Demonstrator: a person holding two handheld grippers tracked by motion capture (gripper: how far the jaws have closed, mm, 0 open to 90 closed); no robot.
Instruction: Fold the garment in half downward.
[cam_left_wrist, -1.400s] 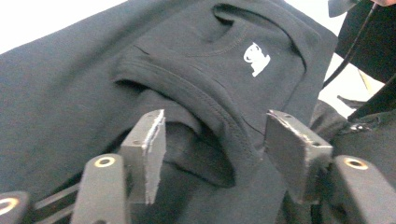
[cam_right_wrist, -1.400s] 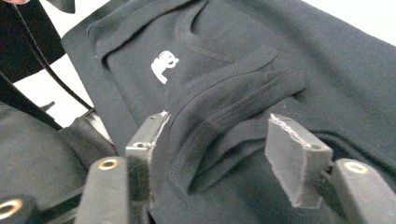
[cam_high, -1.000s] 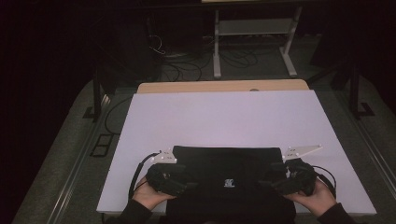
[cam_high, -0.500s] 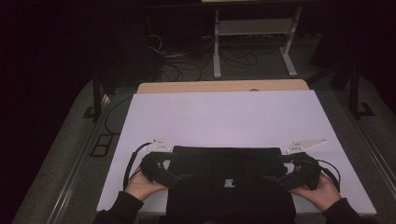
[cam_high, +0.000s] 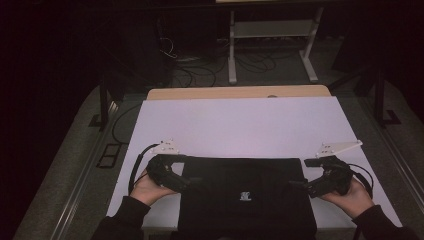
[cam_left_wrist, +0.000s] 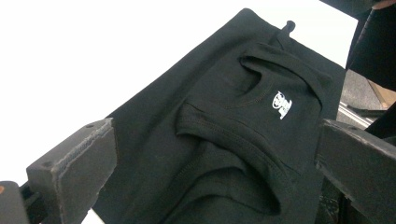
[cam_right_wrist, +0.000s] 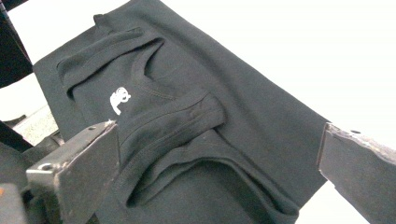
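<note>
Two hand-held grippers, left (cam_high: 192, 181) and right (cam_high: 300, 185), flank the black shirt (cam_high: 247, 200), jaws wide, nothing gripped. Shirt lies folded flat at the counter's (cam_high: 240, 125) near edge, likely just released so the fold stays put.

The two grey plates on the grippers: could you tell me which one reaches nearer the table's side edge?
The right gripper's plate: its tip nears the table's edge, while the left gripper's plate sits further inside.
</note>
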